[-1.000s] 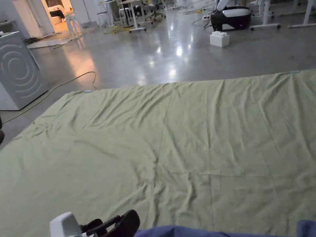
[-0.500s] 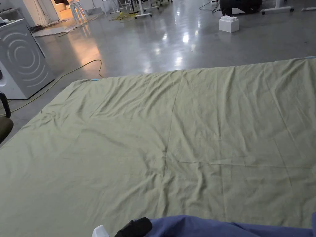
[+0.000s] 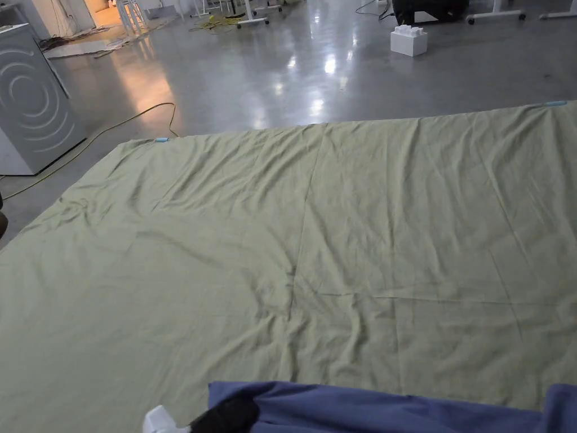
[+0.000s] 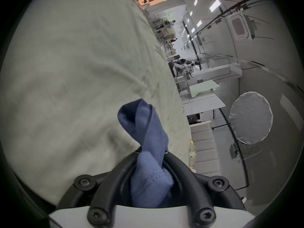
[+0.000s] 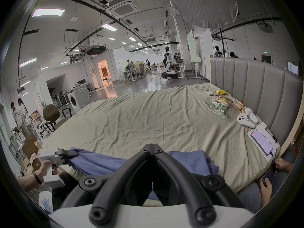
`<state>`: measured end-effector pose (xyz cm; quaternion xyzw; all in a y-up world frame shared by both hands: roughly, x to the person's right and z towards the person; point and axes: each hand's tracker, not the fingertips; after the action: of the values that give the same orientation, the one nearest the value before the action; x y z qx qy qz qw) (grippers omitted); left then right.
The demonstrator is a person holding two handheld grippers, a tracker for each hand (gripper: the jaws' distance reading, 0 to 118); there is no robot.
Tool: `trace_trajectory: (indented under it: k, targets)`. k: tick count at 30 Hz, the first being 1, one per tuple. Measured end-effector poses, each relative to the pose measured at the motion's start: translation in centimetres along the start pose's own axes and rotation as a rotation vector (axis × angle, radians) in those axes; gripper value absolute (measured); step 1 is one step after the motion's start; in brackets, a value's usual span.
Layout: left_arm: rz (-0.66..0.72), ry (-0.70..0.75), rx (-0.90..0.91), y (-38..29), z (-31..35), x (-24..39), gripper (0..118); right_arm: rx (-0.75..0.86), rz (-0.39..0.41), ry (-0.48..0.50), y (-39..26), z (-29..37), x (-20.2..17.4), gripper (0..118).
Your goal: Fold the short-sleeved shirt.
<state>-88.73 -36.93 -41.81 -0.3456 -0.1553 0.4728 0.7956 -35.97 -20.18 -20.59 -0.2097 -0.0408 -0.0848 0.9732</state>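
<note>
A blue short-sleeved shirt [image 3: 366, 409] lies bunched along the near edge of a bed covered by a green sheet [image 3: 338, 225]. My left gripper [image 3: 225, 414] is at the shirt's left end. In the left gripper view its jaws [image 4: 152, 151] are shut on a twisted fold of the shirt [image 4: 148, 132]. In the right gripper view the shirt [image 5: 98, 162] stretches from the left gripper [image 5: 69, 153] across to the right. My right gripper [image 5: 152, 146] has its jaws closed tip to tip, with blue cloth showing between them near their base.
A grey padded headboard [image 5: 246, 86] bounds the bed on the right. Beside it lie a phone [image 5: 261, 141], white controllers [image 5: 246, 119] and snack bags [image 5: 220, 103]. Another person's hands [image 5: 266, 182] rest at the bed's right corner. A washing machine [image 3: 28, 107] stands beyond the bed.
The head camera has tilted down. More of the blue shirt now shows over the sheet's near edge, and the left gripper sits further right and lower in view.
</note>
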Motion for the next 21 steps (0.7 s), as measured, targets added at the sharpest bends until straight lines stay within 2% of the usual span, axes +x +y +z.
trace_trajectory:
  k: [7,9,14,17,19,21]
  targets:
    - [-0.218,0.124,0.121,7.5,7.9,1.9,11,-0.017,-0.003,0.019,-0.4,-0.8,0.1,0]
    - [-0.361,0.18,0.121,6.8,8.1,4.4,11,-0.017,-0.005,0.029,-0.5,-1.0,-0.1,0]
    - [-0.474,0.028,-0.001,-1.2,2.4,9.5,11,-0.008,-0.014,0.049,-0.5,-1.0,-0.7,0]
    - [-0.562,0.041,-0.127,-7.8,-3.1,11.5,11,-0.001,0.019,0.023,-0.3,-0.2,-1.1,0]
    - [-0.556,0.028,-0.194,-11.0,-6.1,11.9,11,0.002,0.031,0.015,-0.5,0.5,-0.9,0]
    - [-0.564,0.085,-0.242,-13.4,-8.5,12.0,11,0.001,0.035,-0.002,-0.7,1.1,-0.4,0]
